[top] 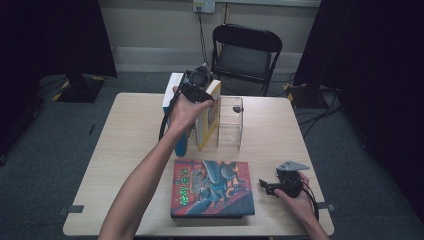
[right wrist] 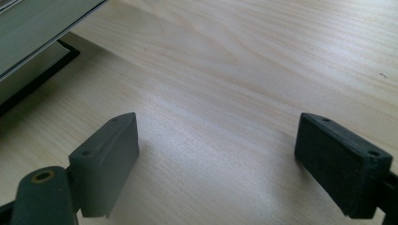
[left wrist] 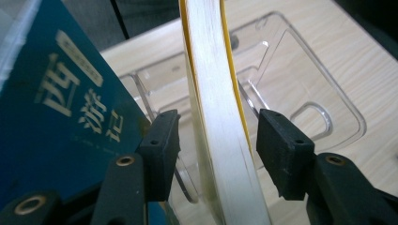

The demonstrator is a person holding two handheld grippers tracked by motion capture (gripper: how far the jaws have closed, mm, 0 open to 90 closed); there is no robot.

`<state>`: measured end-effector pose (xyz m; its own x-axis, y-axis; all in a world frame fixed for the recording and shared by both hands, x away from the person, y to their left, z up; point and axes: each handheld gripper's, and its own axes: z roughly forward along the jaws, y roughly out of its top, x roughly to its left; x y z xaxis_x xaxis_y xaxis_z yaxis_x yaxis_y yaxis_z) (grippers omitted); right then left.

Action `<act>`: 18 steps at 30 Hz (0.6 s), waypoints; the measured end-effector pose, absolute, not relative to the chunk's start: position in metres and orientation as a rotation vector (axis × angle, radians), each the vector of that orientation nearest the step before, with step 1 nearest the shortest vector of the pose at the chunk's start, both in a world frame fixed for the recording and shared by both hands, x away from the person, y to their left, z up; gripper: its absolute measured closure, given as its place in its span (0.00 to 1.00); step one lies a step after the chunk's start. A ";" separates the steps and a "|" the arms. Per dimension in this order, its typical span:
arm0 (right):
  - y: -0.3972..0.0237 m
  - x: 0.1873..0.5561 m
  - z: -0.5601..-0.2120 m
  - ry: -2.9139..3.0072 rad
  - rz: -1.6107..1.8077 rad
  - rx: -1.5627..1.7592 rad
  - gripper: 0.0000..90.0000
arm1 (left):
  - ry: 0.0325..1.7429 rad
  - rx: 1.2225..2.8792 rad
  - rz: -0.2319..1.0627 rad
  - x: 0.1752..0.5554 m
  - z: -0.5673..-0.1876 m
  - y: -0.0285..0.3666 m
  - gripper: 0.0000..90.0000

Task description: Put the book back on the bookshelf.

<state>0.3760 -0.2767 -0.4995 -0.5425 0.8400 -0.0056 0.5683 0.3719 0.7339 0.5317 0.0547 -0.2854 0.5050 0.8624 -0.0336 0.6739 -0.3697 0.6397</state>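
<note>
My left claw (left wrist: 213, 152) stands part-open astride the yellow-covered book (left wrist: 220, 140), a gap showing on each side between pad and cover, so I am not pressing on it. The book stands on edge in the clear rack (left wrist: 328, 108), page edges toward me, its long axis running up and away between my jaws. The blue book (left wrist: 61, 122) leans just beside my left-hand pad, close enough to foul it if I swing that way. In the high view my left claw (top: 197, 82) sits over the top of both standing books, at the far middle of the tabletop (top: 130, 130).

My right claw (right wrist: 225, 159) rests wide apart with nothing between the jaws, low over bare wood. It lies near the right edge of the big illustrated book (top: 212, 187), which lies flat at the near side. For that book, my right hand is the nearer one.
</note>
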 end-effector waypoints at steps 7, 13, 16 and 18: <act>-0.277 0.376 -0.500 2.260 0.983 1.225 0.15 | 1.193 2.081 0.427 0.518 -0.290 0.070 0.57; -0.277 0.376 -0.500 2.260 0.983 1.225 0.15 | 1.159 2.047 0.447 0.507 -0.296 0.075 0.59; -0.277 0.376 -0.500 2.260 0.983 1.225 0.15 | 1.136 2.053 0.469 0.501 -0.301 0.076 0.60; -0.277 0.376 -0.500 2.260 0.983 1.225 0.15 | 1.122 2.030 0.484 0.497 -0.304 0.078 0.60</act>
